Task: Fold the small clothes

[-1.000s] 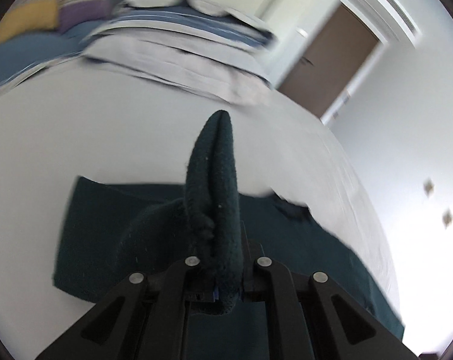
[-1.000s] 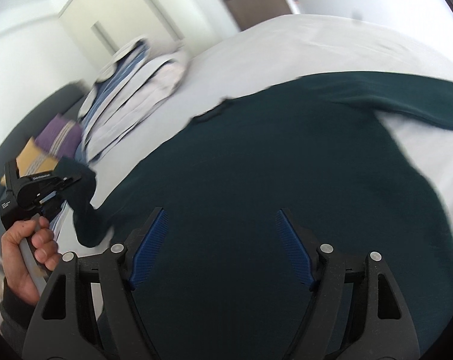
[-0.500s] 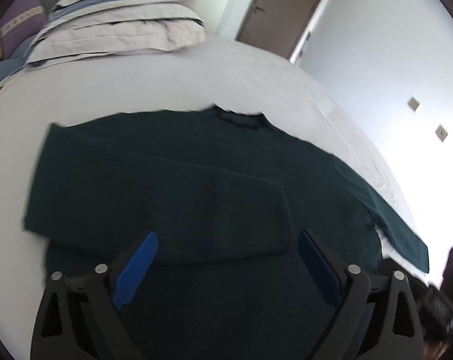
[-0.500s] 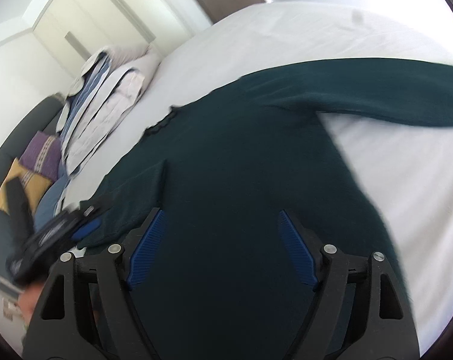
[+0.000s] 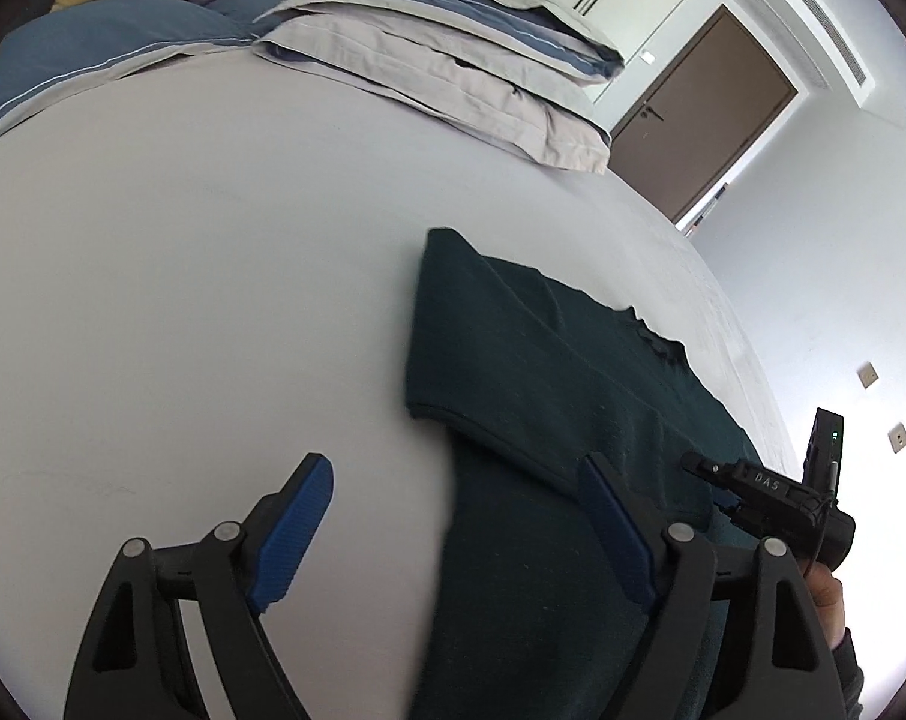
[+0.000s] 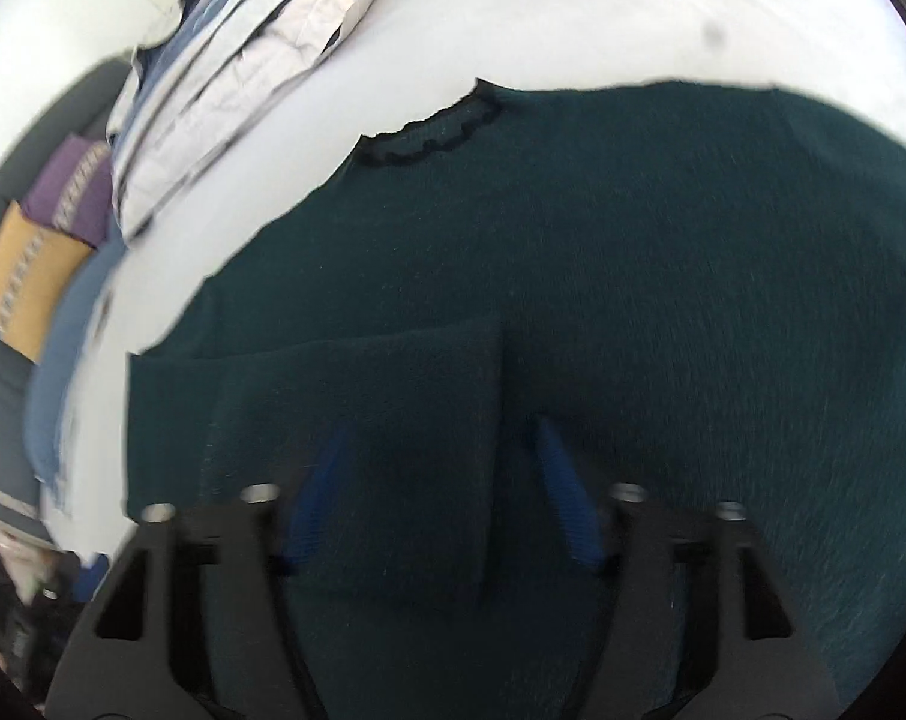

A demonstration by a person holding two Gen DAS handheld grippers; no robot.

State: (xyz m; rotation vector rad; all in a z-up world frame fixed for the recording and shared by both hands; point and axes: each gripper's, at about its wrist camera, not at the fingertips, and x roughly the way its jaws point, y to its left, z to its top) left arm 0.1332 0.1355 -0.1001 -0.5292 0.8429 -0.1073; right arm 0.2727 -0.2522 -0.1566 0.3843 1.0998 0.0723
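A dark green sweater (image 6: 603,312) lies flat on a bed (image 5: 183,276) covered in a pale sheet, its ruffled dark collar (image 6: 435,132) pointing toward the pillows; one sleeve (image 6: 345,420) is folded across the body of the garment, its cuff end lying near the middle of the chest; in the left wrist view the sweater (image 5: 549,396) occupies the right half of the bed surface, its folded edge running down toward the camera.

The right gripper (image 6: 444,504) hangs just above the folded sleeve with its jaws spread wide and nothing between them, though the view is blurred; the left gripper (image 5: 465,531) sits over the sweater's left edge, jaws likewise parted and empty, one blue pad (image 5: 291,534) over bare sheet and the other over the knit; in the left wrist view the right gripper (image 5: 771,498) appears at the right edge, held in a hand (image 5: 828,600) of which little shows.

Beyond the sweater, a stack of grey and blue pillows (image 5: 453,54) lies at the head of the bed; yellow and purple cushions (image 6: 39,252) sit beside them; a brown door (image 5: 699,114) stands in the far wall.
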